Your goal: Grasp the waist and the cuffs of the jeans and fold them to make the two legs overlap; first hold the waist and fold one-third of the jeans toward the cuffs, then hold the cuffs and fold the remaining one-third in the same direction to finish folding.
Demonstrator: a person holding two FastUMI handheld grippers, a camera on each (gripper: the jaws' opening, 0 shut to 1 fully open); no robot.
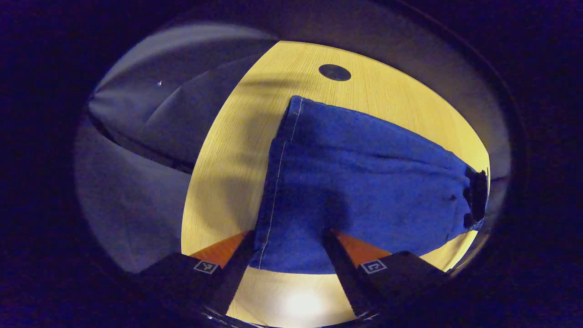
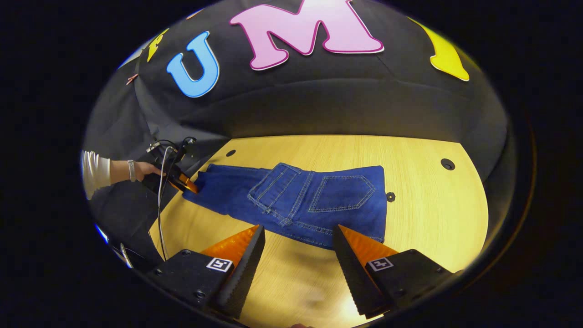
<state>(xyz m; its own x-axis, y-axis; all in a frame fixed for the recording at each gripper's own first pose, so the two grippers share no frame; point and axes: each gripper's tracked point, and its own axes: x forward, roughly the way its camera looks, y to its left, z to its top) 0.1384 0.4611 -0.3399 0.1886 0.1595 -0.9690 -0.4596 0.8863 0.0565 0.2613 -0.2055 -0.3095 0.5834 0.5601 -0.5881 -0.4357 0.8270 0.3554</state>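
Blue jeans (image 2: 319,200) lie flat on the wooden table (image 2: 432,214), the waist part folded over the legs with a back pocket (image 2: 341,193) facing up. My right gripper (image 2: 299,228) hovers open just over the near edge of that fold, touching nothing. In the right gripper view the left gripper (image 2: 184,182) is at the far left, at the cuff end, held by a hand (image 2: 145,169). In the left gripper view the jeans (image 1: 364,173) stretch away. My left gripper (image 1: 288,234) is open, its fingers on either side of the cuff edge.
Round dark holes sit in the table top (image 1: 334,72) (image 2: 447,164) (image 2: 231,153). A small black piece (image 2: 390,197) lies beside the jeans. A cable (image 2: 160,205) hangs below the hand, which has a white sleeve (image 2: 95,172). A dark shape (image 1: 476,196) is at the jeans' far end.
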